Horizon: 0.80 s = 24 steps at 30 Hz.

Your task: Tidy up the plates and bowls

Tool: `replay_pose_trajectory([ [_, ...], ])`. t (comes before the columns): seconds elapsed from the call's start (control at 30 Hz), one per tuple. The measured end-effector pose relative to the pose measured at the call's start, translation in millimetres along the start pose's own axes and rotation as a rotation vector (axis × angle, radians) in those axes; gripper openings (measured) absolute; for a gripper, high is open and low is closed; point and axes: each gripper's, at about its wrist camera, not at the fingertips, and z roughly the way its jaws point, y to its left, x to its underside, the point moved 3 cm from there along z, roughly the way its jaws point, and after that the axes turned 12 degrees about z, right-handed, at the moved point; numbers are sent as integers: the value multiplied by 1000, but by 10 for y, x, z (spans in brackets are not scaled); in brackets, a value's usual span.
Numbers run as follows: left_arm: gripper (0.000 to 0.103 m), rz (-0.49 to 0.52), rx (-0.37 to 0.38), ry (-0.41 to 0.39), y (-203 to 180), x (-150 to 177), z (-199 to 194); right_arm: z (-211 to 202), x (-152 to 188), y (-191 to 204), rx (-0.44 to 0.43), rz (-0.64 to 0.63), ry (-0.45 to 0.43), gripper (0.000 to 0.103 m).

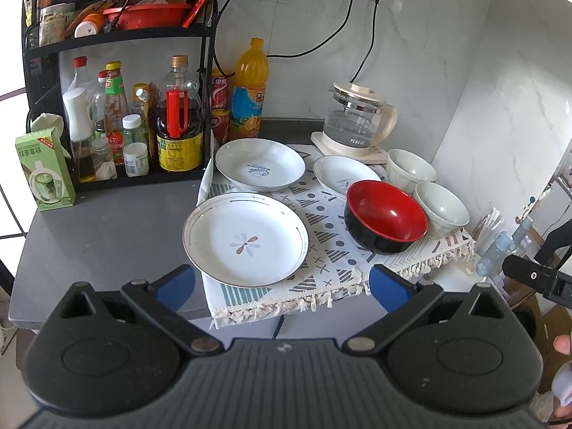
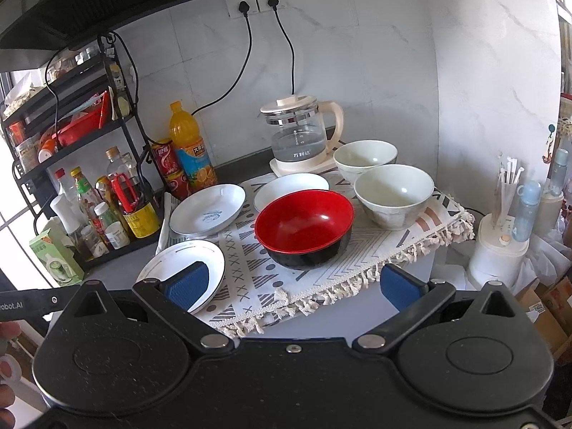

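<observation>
Your left gripper (image 1: 282, 286) and right gripper (image 2: 293, 287) both hang short of the counter's near edge, jaws spread wide, nothing between them. On the fringed mat (image 1: 332, 261) lie three plates: the flower plate (image 1: 246, 238) nearest you, overhanging the mat's left edge; the blue-script plate (image 1: 260, 164) behind it; a third plate (image 1: 339, 175) partly hidden by the red bowl (image 1: 386, 216). Two white bowls (image 2: 393, 191) (image 2: 364, 155) sit at the mat's right side, the far one just beside the kettle (image 2: 304, 136). Left of the mat, bare grey counter (image 1: 107, 236) runs to the bottle rack (image 1: 118, 114).
</observation>
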Motion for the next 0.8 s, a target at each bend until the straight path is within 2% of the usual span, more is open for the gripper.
replay_pose_trajectory([
  [0.4, 103, -9, -2, 16, -33, -68, 196, 183, -52, -102, 17, -3, 23, 103],
  [0.7, 103, -19, -9, 27, -120, -204, 484, 410, -270, -250, 25, -2, -14, 103],
  [0.8, 103, -34, -14, 30, -126, -263, 597, 544, -345, -319, 35, -4, -2, 103],
])
